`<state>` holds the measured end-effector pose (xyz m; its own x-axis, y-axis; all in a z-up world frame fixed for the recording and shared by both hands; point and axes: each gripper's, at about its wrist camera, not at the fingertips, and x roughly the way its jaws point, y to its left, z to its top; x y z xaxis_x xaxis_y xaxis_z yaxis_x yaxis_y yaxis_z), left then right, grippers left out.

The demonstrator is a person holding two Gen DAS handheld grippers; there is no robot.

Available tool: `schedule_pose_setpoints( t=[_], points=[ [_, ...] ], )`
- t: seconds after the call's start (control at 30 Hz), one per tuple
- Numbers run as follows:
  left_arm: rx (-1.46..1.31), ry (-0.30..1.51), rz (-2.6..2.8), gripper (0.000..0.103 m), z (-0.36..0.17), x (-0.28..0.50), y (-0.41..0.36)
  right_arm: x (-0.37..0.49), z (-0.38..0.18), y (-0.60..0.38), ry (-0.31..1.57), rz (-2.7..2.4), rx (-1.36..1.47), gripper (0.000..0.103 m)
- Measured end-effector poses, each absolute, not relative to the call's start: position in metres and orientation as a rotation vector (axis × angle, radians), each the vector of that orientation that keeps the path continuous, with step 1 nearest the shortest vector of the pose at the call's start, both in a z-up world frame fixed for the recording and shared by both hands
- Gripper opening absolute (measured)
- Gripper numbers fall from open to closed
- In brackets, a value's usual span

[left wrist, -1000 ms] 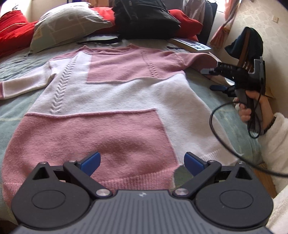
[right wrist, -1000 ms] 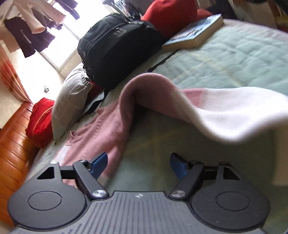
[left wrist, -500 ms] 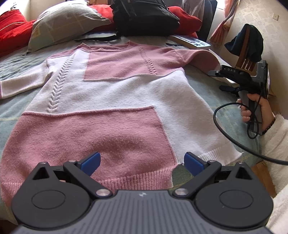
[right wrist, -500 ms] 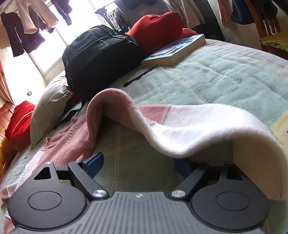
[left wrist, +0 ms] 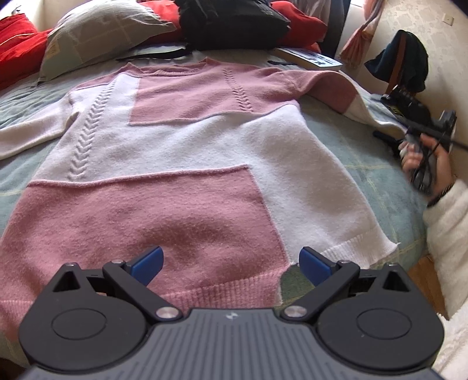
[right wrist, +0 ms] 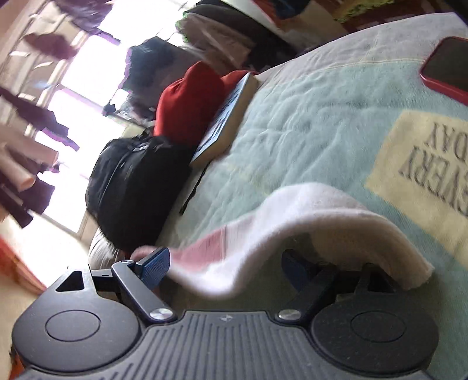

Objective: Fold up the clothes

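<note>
A pink and white knit sweater [left wrist: 175, 152] lies flat, front up, on the bed, its neck at the far end. My left gripper [left wrist: 231, 260] hovers open just above the sweater's ribbed hem, with nothing between its fingers. The sweater's right sleeve [left wrist: 336, 90] stretches out toward the bed's right edge. There a hand holds my right gripper [left wrist: 386, 117]. In the right wrist view the white sleeve end [right wrist: 307, 222] drapes loosely over the right gripper [right wrist: 225, 269], hiding most of the right finger. Its jaws stand wide and the pads do not press the cloth.
A grey pillow [left wrist: 99, 32], black backpack [left wrist: 231, 20], red cushions [right wrist: 187, 99] and a book [left wrist: 310, 58] line the head of the bed. A red-cased phone [right wrist: 447, 67] lies on the green blanket [right wrist: 321, 122]. A chair with dark clothes [left wrist: 400, 61] stands at the right.
The right gripper has swung outward toward the bed's right edge and rolled, drawing the sleeve straighter across its fingers. The left gripper has stayed over the hem.
</note>
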<state>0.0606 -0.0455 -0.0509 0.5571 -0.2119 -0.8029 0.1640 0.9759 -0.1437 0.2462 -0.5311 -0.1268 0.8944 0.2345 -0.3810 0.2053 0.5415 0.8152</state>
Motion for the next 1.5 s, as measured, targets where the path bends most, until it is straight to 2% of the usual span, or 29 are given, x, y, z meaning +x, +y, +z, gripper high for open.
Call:
schedule_pose_setpoints(
  t=[0.13, 0.23, 0.27, 0.3, 0.33, 0.37, 0.4, 0.47, 0.9, 1.13, 1.23, 1.3, 1.4, 1.5],
  points=[
    [-0.064, 0.95, -0.211, 0.099, -0.05, 0.059, -0.042, 0.25, -0.12, -0.542, 0.476, -0.107, 1.068, 0.087],
    [-0.061, 0.952, -0.209, 0.099, -0.05, 0.06, -0.043, 0.252, -0.124, -0.55, 0.463, -0.152, 1.115, 0.079],
    [-0.056, 0.954, -0.209, 0.099, -0.051, 0.059, -0.043, 0.255, -0.124, -0.552, 0.479, -0.175, 1.11, 0.068],
    [-0.054, 0.953, -0.212, 0.099, -0.051, 0.059, -0.043, 0.26, -0.126, -0.554, 0.502, -0.198, 1.093, 0.051],
    [-0.056, 0.952, -0.218, 0.099, -0.051, 0.058, -0.043, 0.265, -0.127, -0.556, 0.525, -0.216, 1.073, 0.04],
    [-0.059, 0.952, -0.22, 0.099, -0.051, 0.058, -0.043, 0.269, -0.128, -0.557, 0.543, -0.224, 1.051, 0.021],
    [-0.061, 0.952, -0.219, 0.099, -0.051, 0.058, -0.042, 0.273, -0.127, -0.558, 0.555, -0.222, 1.029, 0.015],
    [-0.057, 0.956, -0.214, 0.099, -0.052, 0.058, -0.042, 0.281, -0.116, -0.556, 0.551, -0.209, 0.963, 0.013],
    [-0.046, 0.967, -0.205, 0.099, -0.053, 0.062, -0.048, 0.358, -0.01, -0.564, 0.42, -0.077, 0.507, 0.01],
    [-0.032, 0.971, -0.217, 0.099, -0.052, 0.066, -0.055, 0.38, -0.001, -0.588, 0.406, -0.046, 0.436, 0.012],
    [-0.03, 0.972, -0.217, 0.099, -0.052, 0.066, -0.055, 0.379, -0.013, -0.598, 0.438, -0.077, 0.448, 0.025],
    [-0.029, 0.974, -0.215, 0.099, -0.052, 0.067, -0.055, 0.375, -0.025, -0.61, 0.471, -0.112, 0.497, 0.039],
    [-0.023, 0.978, -0.218, 0.099, -0.053, 0.068, -0.055, 0.363, -0.039, -0.626, 0.488, -0.197, 0.521, 0.049],
    [-0.017, 0.98, -0.226, 0.099, -0.052, 0.068, -0.057, 0.353, -0.045, -0.638, 0.492, -0.265, 0.533, 0.053]
  ],
)
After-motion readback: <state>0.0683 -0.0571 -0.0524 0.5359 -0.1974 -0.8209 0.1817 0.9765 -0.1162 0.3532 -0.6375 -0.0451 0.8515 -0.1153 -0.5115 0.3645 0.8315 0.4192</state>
